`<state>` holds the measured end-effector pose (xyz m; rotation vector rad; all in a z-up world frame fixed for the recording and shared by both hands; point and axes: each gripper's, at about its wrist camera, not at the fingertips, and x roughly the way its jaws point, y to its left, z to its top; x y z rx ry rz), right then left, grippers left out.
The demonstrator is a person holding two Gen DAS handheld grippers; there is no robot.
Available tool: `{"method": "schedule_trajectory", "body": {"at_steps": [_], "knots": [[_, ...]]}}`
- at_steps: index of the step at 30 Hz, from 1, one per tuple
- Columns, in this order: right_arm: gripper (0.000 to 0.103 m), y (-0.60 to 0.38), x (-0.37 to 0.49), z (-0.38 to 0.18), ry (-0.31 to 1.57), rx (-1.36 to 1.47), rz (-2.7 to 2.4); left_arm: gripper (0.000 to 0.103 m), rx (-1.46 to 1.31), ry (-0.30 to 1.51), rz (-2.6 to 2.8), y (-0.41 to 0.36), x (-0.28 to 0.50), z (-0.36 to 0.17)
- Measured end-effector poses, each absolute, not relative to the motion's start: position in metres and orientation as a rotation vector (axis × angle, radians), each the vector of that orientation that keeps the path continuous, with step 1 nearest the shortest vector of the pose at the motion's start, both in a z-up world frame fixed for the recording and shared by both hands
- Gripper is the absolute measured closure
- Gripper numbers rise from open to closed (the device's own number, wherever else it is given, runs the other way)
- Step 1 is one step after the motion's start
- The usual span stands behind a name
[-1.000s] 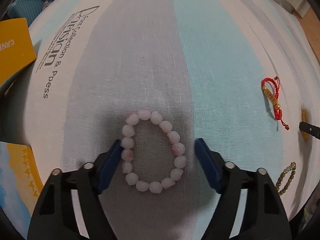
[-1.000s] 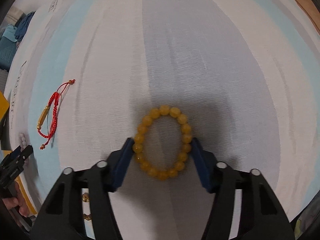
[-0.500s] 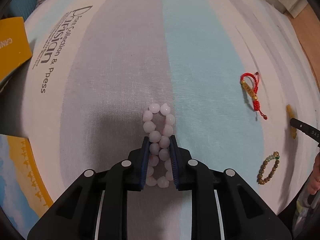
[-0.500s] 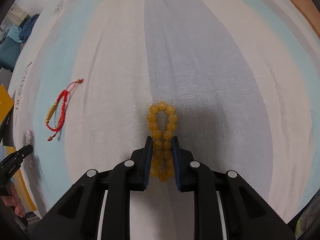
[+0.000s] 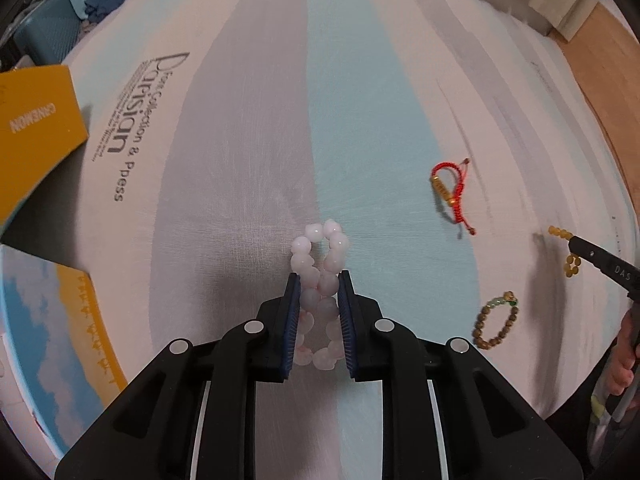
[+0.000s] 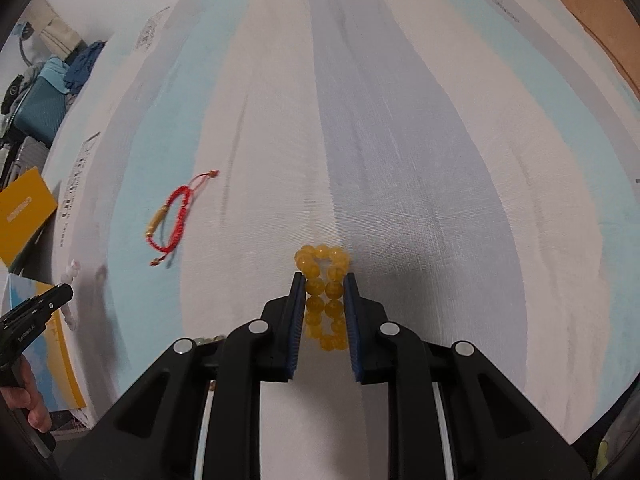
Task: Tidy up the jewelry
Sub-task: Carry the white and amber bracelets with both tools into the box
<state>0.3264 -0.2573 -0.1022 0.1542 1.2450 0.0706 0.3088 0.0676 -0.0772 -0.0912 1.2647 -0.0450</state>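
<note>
Left gripper [image 5: 318,312] is clamped on the pink bead bracelet [image 5: 320,272]; right gripper [image 6: 322,312] squeezes the yellow bead bracelet [image 6: 322,280] flat, above the striped sheet [image 6: 400,140]; best to carry both gently, grip firm, clear of the red cord bracelet [image 5: 450,192].

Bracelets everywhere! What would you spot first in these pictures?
First, the two pairs of tongs, each squeezing a bead bracelet flat: the left tongs pinch the pink bracelet, the right tongs the yellow bracelet. Next, the red cord bracelet lying loose on the striped sheet.
</note>
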Motion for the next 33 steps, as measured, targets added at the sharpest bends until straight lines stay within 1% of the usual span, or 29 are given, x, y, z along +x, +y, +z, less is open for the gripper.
{"method": "schedule_trajectory", "body": {"at_steps": [5,18,29,33], "knots": [[0.085,-0.243,0.327,-0.087,1.224,0.160,0.086,0.085,-0.084,1.233,-0.049,0.062,0.296,-0.057],[0.085,-0.216,0.296,-0.043,1.155,0.147,0.132,0.085,-0.079,1.179,-0.037,0.070,0.266,-0.022],[0.085,-0.159,0.266,-0.006,1.105,0.105,0.199,0.085,-0.085,1.135,-0.003,0.101,0.232,0.005],[0.085,-0.129,0.256,0.005,1.090,0.091,0.232,0.085,-0.084,1.121,0.028,0.122,0.213,0.014]]}}
